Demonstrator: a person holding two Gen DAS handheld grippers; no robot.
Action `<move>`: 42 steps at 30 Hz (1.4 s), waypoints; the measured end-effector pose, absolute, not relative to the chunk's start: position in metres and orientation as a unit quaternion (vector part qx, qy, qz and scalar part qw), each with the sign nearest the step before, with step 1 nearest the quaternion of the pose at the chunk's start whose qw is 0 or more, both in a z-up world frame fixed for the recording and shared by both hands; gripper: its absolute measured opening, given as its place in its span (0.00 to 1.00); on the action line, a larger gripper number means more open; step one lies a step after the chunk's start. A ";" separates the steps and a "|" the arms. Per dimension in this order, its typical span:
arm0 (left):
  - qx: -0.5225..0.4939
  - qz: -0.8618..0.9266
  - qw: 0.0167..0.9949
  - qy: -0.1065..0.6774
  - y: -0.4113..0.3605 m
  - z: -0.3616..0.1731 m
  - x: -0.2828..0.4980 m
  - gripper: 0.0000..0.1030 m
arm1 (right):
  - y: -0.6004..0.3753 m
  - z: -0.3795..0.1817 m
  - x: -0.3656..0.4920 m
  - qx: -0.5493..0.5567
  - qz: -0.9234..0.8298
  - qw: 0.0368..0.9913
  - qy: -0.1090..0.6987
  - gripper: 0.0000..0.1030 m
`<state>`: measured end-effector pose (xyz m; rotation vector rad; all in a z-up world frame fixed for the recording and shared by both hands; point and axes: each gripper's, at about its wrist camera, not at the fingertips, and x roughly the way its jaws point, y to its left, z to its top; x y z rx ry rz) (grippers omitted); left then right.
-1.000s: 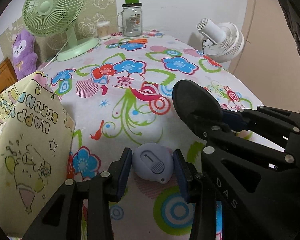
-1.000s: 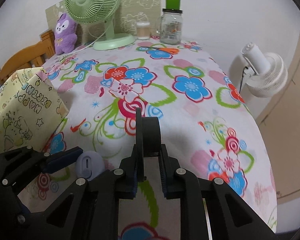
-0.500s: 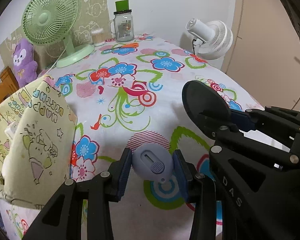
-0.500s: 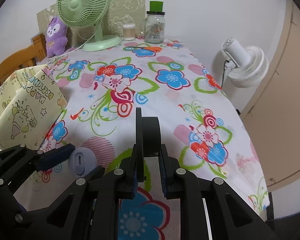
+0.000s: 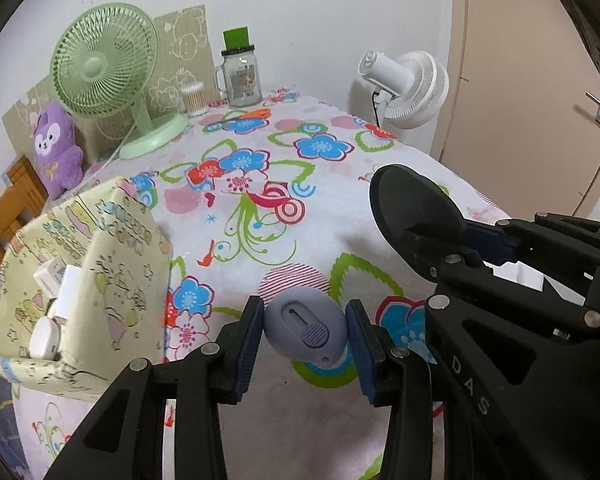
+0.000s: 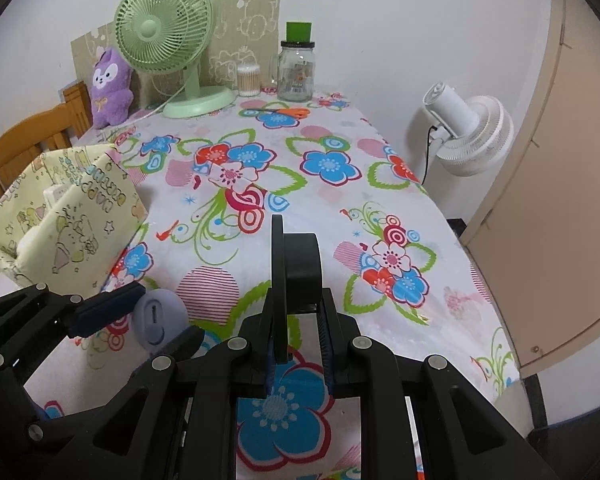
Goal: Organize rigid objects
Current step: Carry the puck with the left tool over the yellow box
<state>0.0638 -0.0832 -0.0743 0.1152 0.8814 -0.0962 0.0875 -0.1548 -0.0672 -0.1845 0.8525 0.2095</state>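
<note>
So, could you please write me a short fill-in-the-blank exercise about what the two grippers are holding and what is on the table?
1. The left gripper is shut on a rounded ____-coloured gadget.
2. The right gripper is shut on a ____ disc-shaped object.
3. The paper gift bag with cartoon drawings stands on the table's ____ side in both views.
4. At the table's far end, beside the purple plush toy, stands a green ____.

Missing words: lavender; black; left; fan

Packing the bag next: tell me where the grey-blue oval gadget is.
The grey-blue oval gadget sits clamped in the left claw, bottom centre of the left wrist view, above the tablecloth, right of the yellow gift bag.
</note>
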 end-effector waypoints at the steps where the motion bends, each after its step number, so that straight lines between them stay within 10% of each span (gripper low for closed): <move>1: 0.057 -0.046 0.902 0.424 -0.083 -0.072 0.062 0.42 | -0.155 -0.065 0.085 -0.090 0.101 0.902 0.410 0.19; 42: 0.068 0.001 0.922 0.382 -0.015 0.001 0.045 0.42 | -0.086 0.008 0.070 -0.105 0.144 0.908 0.379 0.19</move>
